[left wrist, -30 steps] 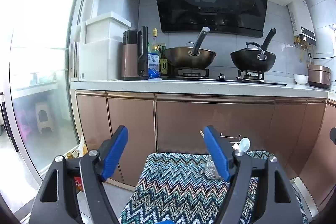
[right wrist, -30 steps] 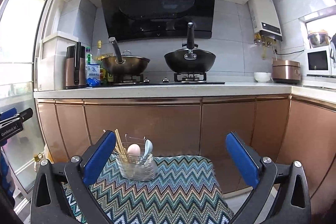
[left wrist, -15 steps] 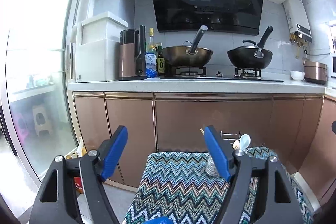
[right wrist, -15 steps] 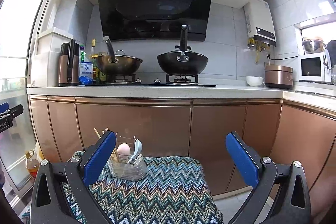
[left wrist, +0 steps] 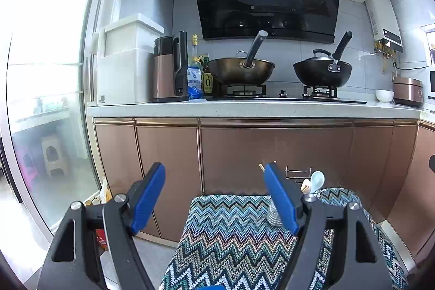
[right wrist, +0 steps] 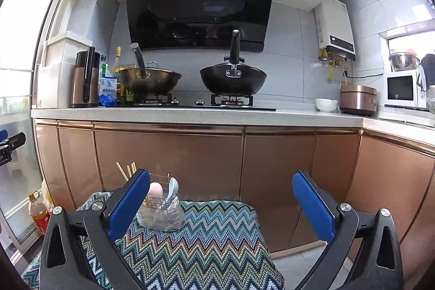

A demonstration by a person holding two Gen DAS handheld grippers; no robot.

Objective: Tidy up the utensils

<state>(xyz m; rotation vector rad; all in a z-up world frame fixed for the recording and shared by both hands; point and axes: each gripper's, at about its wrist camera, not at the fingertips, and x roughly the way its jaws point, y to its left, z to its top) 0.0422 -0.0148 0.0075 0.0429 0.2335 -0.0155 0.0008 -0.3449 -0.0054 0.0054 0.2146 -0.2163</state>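
Both grippers point level at the counter. The left gripper (left wrist: 214,186) is spread wide and grasps nothing. The right gripper (right wrist: 221,195) is likewise released and empty. The utensil holder (right wrist: 161,216) stands on the zigzag cloth (right wrist: 195,243) (far edge, partly behind a blue finger), holding chopsticks (right wrist: 127,171), a white spoon (right wrist: 172,188) and a pinkish rounded piece (right wrist: 155,190).

left gripper (left wrist: 214,182) open, empty | zigzag cloth (left wrist: 231,235) below | utensil holder (left wrist: 274,214) behind its right finger
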